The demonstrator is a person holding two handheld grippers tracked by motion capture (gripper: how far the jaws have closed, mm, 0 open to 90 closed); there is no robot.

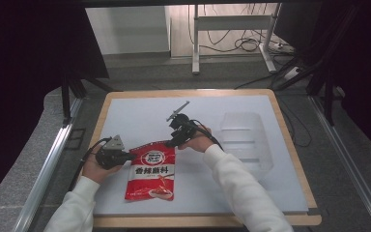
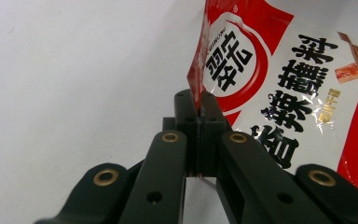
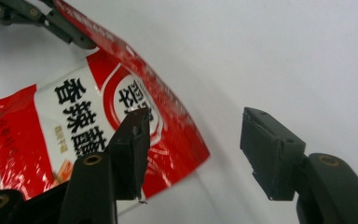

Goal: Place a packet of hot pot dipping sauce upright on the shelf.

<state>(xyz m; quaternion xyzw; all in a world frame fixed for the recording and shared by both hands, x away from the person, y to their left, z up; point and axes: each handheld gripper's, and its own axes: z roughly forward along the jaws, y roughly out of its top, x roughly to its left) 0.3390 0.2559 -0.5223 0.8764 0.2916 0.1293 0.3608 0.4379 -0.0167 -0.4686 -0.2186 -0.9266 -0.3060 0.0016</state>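
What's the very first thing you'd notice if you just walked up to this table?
The bright red and white sauce packet lying on the white table, near the front edge. The left gripper is pinching its top corner shut, while the right gripper hangs open just above the packet's other top corner. To the right on the table sits a clear plastic bin, easy to miss.

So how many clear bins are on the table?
1. A clear bin stands on the table's right half, beyond the right claw. It is apart from the red pouch that the left claw pinches.
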